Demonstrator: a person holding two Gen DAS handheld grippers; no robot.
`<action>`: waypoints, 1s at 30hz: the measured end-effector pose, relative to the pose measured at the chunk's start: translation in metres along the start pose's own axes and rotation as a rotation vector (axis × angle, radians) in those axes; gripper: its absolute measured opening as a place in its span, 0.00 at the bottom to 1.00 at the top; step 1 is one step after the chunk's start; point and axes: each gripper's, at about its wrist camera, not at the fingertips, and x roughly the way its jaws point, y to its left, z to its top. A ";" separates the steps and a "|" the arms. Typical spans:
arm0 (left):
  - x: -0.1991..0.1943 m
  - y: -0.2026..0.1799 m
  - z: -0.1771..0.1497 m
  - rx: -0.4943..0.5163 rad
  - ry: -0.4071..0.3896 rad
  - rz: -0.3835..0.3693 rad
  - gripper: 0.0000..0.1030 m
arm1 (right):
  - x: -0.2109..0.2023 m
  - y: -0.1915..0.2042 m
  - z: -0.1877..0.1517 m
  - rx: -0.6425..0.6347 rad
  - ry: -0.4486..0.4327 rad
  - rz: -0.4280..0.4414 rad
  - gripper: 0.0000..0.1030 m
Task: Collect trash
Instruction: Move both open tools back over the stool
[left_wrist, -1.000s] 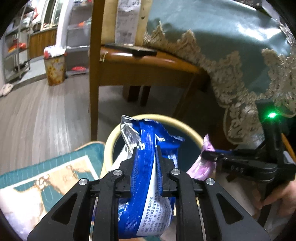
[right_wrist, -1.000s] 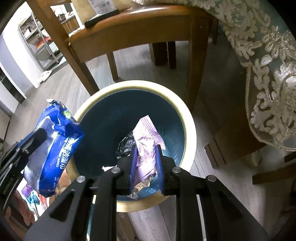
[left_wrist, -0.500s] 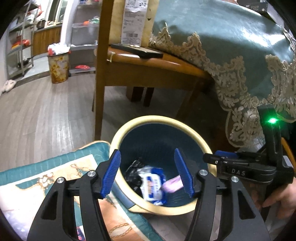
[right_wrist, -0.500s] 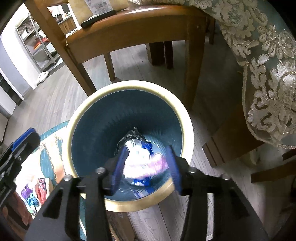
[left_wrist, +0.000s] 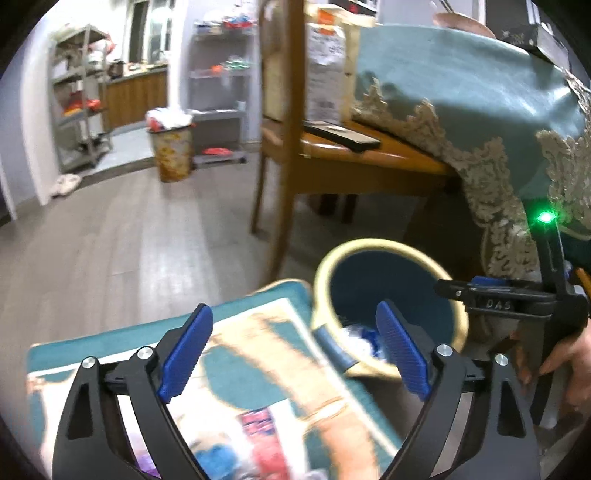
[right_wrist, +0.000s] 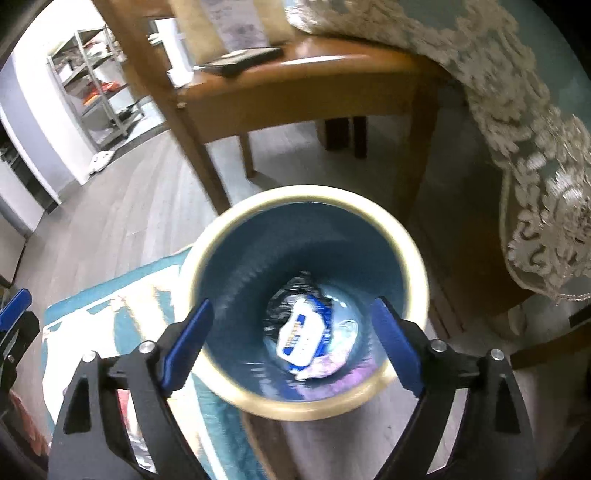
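A round bin with a cream rim (right_wrist: 413, 258) and dark blue inside stands on the floor. At its bottom lie the blue snack bag (right_wrist: 303, 339), a purple wrapper (right_wrist: 332, 369) and a black crumpled bag (right_wrist: 291, 295). My right gripper (right_wrist: 291, 347) hangs over the bin, its jaws opening wide with nothing between them. My left gripper (left_wrist: 295, 350) is over the teal mat (left_wrist: 236, 384) left of the bin (left_wrist: 369, 245), jaws also opening and empty. More wrappers (left_wrist: 258, 443) lie blurred on the mat. The right gripper's body (left_wrist: 517, 302) shows at the right of the left wrist view.
A wooden chair (left_wrist: 354, 162) with a black remote (left_wrist: 343, 136) on its seat stands behind the bin. A table with a teal, lace-edged cloth (left_wrist: 480, 110) hangs to the right. A second bin (left_wrist: 171, 151) and metal shelves (left_wrist: 77, 107) stand far across the wooden floor.
Both grippers opened and let go: the blue bag and the purple wrapper dropped into the bin. The left gripper swung left and up over the mat; the right rose a little.
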 end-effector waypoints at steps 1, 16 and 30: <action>-0.009 0.009 -0.001 -0.005 0.000 0.021 0.87 | -0.001 0.009 0.000 -0.011 -0.001 0.012 0.85; -0.128 0.124 -0.047 0.025 0.043 0.264 0.90 | 0.003 0.142 -0.041 -0.161 0.090 0.192 0.86; -0.095 0.202 -0.083 -0.212 0.165 0.285 0.90 | 0.035 0.193 -0.095 -0.324 0.213 0.224 0.71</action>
